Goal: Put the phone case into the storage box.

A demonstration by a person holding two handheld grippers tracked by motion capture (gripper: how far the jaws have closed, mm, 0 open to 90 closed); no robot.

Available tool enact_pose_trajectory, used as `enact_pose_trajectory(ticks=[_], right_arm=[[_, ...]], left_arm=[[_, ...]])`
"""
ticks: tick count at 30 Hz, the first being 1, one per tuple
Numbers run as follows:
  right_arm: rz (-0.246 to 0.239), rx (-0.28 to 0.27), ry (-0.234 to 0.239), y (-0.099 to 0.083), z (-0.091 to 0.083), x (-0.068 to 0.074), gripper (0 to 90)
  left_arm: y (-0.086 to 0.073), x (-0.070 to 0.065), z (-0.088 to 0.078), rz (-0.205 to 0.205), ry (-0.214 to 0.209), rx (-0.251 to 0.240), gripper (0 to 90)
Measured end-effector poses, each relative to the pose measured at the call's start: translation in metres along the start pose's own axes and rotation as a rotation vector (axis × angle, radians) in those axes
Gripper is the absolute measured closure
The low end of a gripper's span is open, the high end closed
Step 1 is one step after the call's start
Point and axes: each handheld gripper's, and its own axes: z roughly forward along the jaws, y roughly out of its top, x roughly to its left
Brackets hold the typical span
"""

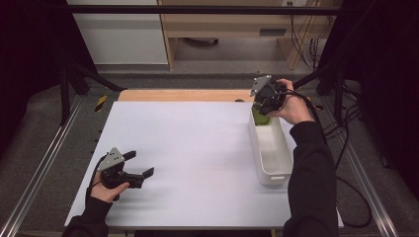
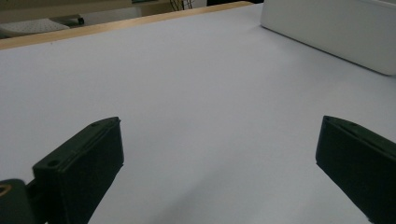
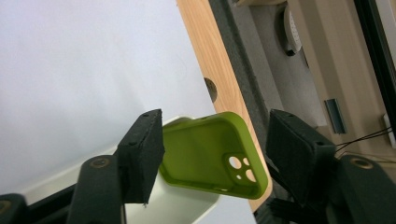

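The white tabletop (image 1: pixel 188 158) is bare apart from a long white bin (image 1: pixel 271 145) along its right side. Resting low at the near left, the left gripper (image 1: pixel 141 165) has its fingers spread on nothing. The right gripper (image 1: pixel 264 103) hangs over the bin's far end, fingers parted. Between them, touching neither as far as I can see, a green phone case (image 3: pixel 212 154) leans tilted inside the bin's far end. It looks like the drop-off step, with the case just let go. Next, I'd say, the right hand should lift straight clear without nudging it.
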Motion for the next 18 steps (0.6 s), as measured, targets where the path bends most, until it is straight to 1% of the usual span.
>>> enact_pose_trajectory(ticks=[2, 5, 7, 10, 11, 13, 16, 18], right_arm=[[0.055, -0.027, 0.004, -0.003, -0.005, 0.003, 34.6], [0.106, -0.075, -0.002, -0.006, -0.014, 0.008, 31.3], [0.17, -0.093, -0.002, -0.008, -0.019, 0.012, 27.5], [0.25, -0.117, 0.002, -0.011, -0.027, 0.02, 23.9], [0.28, -0.135, 0.001, -0.012, -0.03, 0.024, 20.9], [0.303, -0.161, 0.003, -0.013, -0.033, 0.029, 19.6], [0.358, -0.232, 0.016, -0.015, -0.041, 0.039, 14.4], [0.394, -0.267, 0.02, -0.017, -0.046, 0.046, 11.5]], left_arm=[[0.0, 0.0, 0.0, -0.001, 0.0, -0.002, 0.5], [0.0, -0.001, 0.0, 0.002, -0.001, -0.001, 0.2], [0.0, -0.001, 0.0, 0.003, -0.002, 0.0, 0.0], [0.0, -0.002, 0.0, 0.004, -0.007, -0.002, 0.0], [0.0, -0.002, 0.0, 0.004, -0.008, -0.002, 0.0], [0.0, -0.003, 0.0, 0.004, -0.008, -0.003, 0.0], [0.0, -0.004, 0.001, 0.005, -0.011, -0.005, 0.0], [0.001, -0.004, 0.001, 0.004, -0.014, -0.007, 0.0]])
